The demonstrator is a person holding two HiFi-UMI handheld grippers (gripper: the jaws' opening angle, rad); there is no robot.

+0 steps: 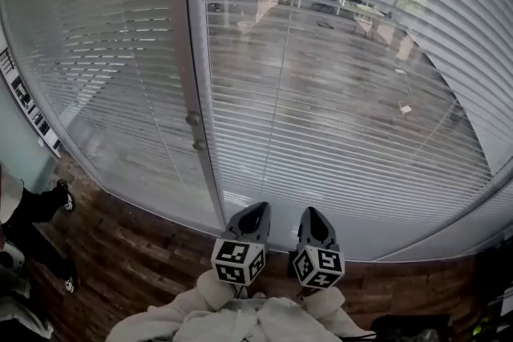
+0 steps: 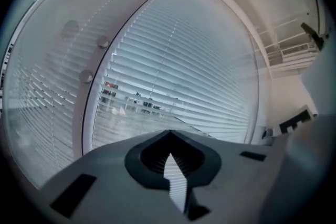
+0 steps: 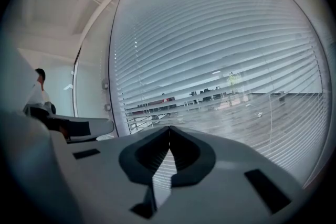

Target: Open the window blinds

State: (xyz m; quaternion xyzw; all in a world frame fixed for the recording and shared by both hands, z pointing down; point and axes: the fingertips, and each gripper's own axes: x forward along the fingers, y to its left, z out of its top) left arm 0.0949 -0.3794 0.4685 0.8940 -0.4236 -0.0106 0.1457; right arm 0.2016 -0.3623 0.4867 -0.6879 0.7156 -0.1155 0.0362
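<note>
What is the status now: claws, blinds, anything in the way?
Both shut, empty: left claw, right claw. Blinds down over the glass, slats part tilted, neither claw on them. No obstacle seen.

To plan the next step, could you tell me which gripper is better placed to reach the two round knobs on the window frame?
Left, probably. The knobs sit on the frame left of both grippers; the left gripper is nearer, and the right gripper would have to cross it. Both are shut.

Dark, seemingly wooden floor
</note>
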